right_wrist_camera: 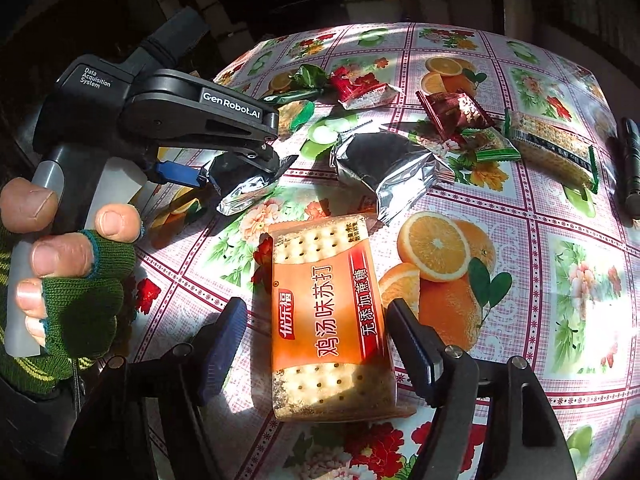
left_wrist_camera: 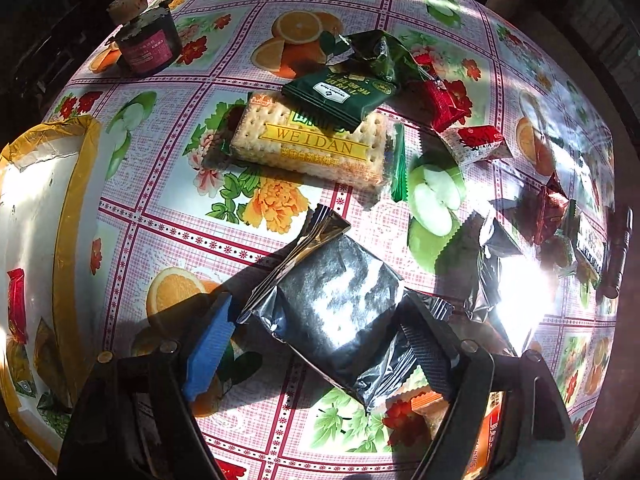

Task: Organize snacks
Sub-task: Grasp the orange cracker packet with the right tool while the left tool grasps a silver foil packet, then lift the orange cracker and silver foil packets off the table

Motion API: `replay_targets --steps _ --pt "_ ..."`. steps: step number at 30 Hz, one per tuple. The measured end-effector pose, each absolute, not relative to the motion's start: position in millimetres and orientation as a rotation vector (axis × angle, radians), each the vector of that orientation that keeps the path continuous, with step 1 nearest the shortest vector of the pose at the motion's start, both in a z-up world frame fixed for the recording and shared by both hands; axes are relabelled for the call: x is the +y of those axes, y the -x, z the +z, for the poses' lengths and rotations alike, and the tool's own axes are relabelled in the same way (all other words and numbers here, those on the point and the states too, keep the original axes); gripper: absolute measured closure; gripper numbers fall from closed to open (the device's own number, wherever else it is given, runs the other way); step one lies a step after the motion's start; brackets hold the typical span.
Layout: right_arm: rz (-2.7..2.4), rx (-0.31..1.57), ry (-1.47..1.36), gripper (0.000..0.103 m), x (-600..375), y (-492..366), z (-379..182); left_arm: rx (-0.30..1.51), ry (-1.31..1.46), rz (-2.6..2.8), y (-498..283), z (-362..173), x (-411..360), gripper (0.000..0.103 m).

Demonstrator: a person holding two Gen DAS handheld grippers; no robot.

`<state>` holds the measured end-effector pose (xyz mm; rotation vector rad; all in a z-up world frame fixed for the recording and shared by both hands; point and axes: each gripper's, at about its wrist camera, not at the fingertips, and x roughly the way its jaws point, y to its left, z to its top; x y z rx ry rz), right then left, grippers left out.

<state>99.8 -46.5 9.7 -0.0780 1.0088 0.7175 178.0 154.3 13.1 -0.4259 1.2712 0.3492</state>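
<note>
Left gripper (left_wrist_camera: 320, 332) jaws stand spread, a silver foil snack pack (left_wrist_camera: 336, 308) lying between them on the fruit-print tablecloth (left_wrist_camera: 168, 216). Blue pad on the left finger sits just clear of the pack's crimped edge; right finger overlaps the pack's near-right crimp, contact hard to judge (glare washes out the foil face). In the right wrist view this same gripper (right_wrist_camera: 240, 168) comes in from the left, one foil end poking out under its tip.

Right gripper (right_wrist_camera: 316, 344) jaws also apart, straddling an orange cracker pack (right_wrist_camera: 328, 320) that lies flat with its long side running near to far. Neither finger clearly touches it.

Farther out: a WEIDAN cracker pack (left_wrist_camera: 308, 144) with a dark green packet (left_wrist_camera: 340, 96) lying across its far edge. Right of those, 2 red packets (left_wrist_camera: 440, 100) and a red-and-white one (left_wrist_camera: 478, 144). A second foil pack (right_wrist_camera: 384, 168) sits mid-table in the right view.

White tray with yellow rim (left_wrist_camera: 76, 208) at far left, cut off by the frame; a red packet inside it, other contents too blurred to name. Dark jar (left_wrist_camera: 148, 44) at the far left corner, label unreadable. Gloved hand (right_wrist_camera: 60, 272) on the left handle, fingertips bare. Black cylinder (right_wrist_camera: 630, 164) at the right edge, partly cut off.
</note>
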Motion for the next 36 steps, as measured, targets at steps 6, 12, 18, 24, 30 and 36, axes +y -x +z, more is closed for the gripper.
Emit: replay_targets --steps 6,12,18,24,30,36 --pt "0.716 1.004 0.062 0.026 -50.0 -101.1 11.7 1.226 0.657 0.382 -163.5 11.4 170.7 0.02" --pt "0.73 1.008 0.07 0.025 -45.8 -99.0 9.9 1.19 0.65 0.428 -175.5 10.7 171.9 0.016" --pt "0.727 0.994 0.154 0.026 -39.2 -93.4 6.7 1.217 0.412 0.425 -194.7 8.8 142.2 0.022" --pt "0.707 0.977 0.191 0.033 -39.5 -83.8 6.5 1.207 0.294 0.305 -169.4 12.3 130.6 0.041" --pt "0.693 0.986 0.169 0.033 -43.8 -92.8 7.2 1.202 0.209 0.239 -122.7 8.7 135.0 0.042" --pt "0.643 0.949 0.253 0.045 -28.4 -89.8 4.2 1.177 0.127 0.24 -75.3 7.3 121.1 0.043"
